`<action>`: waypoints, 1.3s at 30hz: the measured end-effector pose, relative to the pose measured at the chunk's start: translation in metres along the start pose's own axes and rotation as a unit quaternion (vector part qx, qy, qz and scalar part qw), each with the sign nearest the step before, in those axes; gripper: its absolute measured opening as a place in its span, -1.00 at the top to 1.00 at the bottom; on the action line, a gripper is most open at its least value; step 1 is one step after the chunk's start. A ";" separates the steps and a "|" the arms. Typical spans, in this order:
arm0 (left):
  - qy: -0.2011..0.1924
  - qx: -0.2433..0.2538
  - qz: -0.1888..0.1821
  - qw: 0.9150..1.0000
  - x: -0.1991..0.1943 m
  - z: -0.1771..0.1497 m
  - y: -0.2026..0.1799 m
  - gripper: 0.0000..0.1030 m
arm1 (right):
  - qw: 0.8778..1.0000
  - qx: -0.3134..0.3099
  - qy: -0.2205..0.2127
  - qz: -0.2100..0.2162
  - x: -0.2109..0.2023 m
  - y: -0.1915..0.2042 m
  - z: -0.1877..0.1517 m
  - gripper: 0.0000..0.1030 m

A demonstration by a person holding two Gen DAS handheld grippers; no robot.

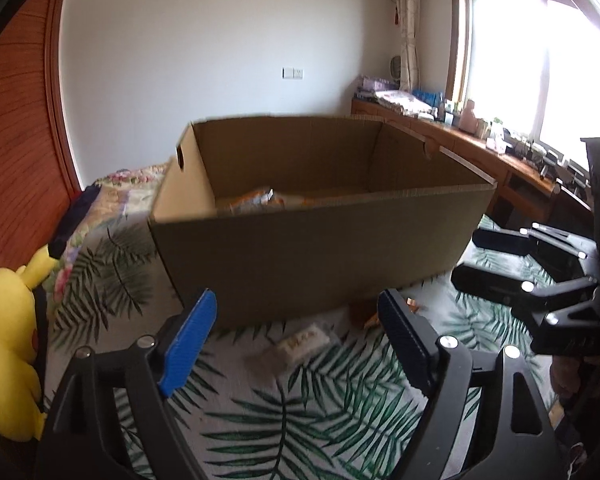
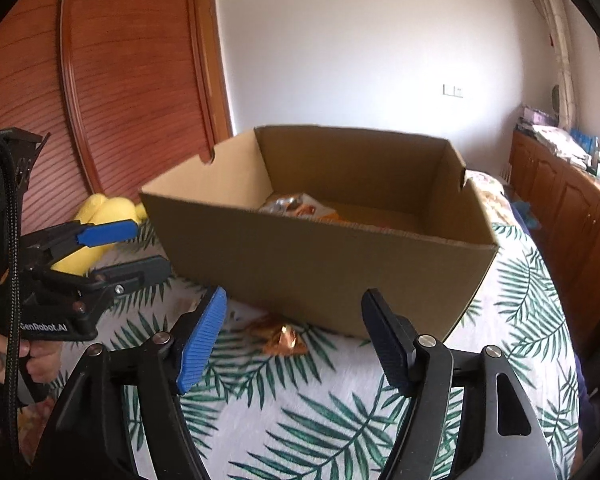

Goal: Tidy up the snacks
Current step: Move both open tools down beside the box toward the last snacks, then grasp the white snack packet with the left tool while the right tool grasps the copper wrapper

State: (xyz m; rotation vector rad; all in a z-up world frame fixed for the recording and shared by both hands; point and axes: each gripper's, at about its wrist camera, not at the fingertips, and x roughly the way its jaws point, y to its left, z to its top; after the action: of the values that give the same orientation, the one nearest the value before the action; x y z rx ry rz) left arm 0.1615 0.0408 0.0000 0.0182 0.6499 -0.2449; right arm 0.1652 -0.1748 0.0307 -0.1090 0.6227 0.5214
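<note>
Snack packets already lie inside the cardboard box (image 2: 320, 264), an orange-and-silver heap (image 2: 296, 206) against its near wall toward the left end, so part of your sorting looks done. Two pieces are left on the palm-print bedspread (image 2: 340, 420) outside it: a pale wrapped bar (image 1: 296, 346) just in front of the box's near wall, and a coppery foil packet (image 2: 282, 338) touching the foot of that same wall. Your left gripper (image 1: 296, 344) hangs with jaws spread wide around the pale bar, the pads not touching it and holding nothing; your right gripper (image 2: 296, 340) is likewise wide open and empty, with the foil packet between its fingers but clear of them. By the look of it, both remaining snacks are lined up for pickup. The only legible writing is "GenRobot.AI" on the side of the left gripper as seen from the right wrist; the print on the wrappers is too blurred to read.
</note>
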 end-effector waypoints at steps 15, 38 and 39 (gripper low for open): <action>0.081 -0.006 0.009 0.997 0.055 -0.023 0.001 -0.53 | 0.999 -0.009 0.046 0.011 0.033 0.002 -0.013 -0.34; 0.114 -0.012 -0.031 0.993 0.068 -0.028 -0.012 0.34 | 0.993 -0.050 0.102 0.033 0.075 0.020 -0.013 -0.26; 0.115 -0.014 -0.031 0.993 0.066 -0.030 -0.013 0.35 | 0.993 -0.052 0.103 0.033 0.075 0.020 -0.014 -0.25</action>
State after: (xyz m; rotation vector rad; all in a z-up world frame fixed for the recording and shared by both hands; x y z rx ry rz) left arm 0.1917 0.0165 -0.0628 0.0001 0.8834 -0.2965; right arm 0.1995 -0.1281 -0.0233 -0.2431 0.8039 0.6117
